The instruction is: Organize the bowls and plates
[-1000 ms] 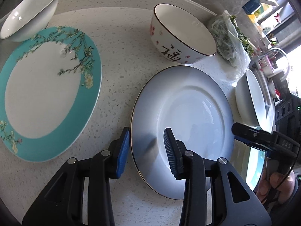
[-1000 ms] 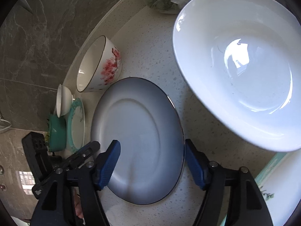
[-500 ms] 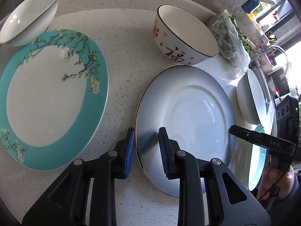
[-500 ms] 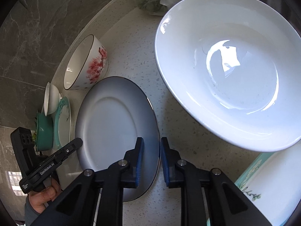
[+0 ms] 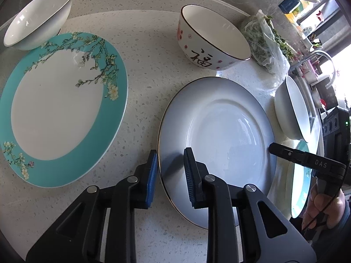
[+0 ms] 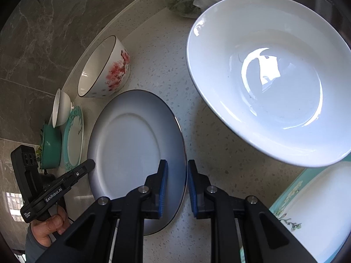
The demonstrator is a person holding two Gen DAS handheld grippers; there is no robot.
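speckled counter (image 5: 142, 70), marble wall (image 6: 43, 22); left gripper (image 5: 170, 176) closing, right gripper (image 6: 176, 187) pinching grey plate (image 5: 219, 131).

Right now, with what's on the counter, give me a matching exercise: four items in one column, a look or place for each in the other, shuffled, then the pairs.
Items
1. grey-blue plate
2. teal-rimmed plate
3. blossom bowl
4. bag of greens

Descriptions
A. clear plastic, lying near the wall beside a bowl
B. branches of pale flowers painted on its rim
C. black character on its side
D. plain face, thin dark line round its edge

Pairs: 1-D, 2-B, 3-C, 4-A
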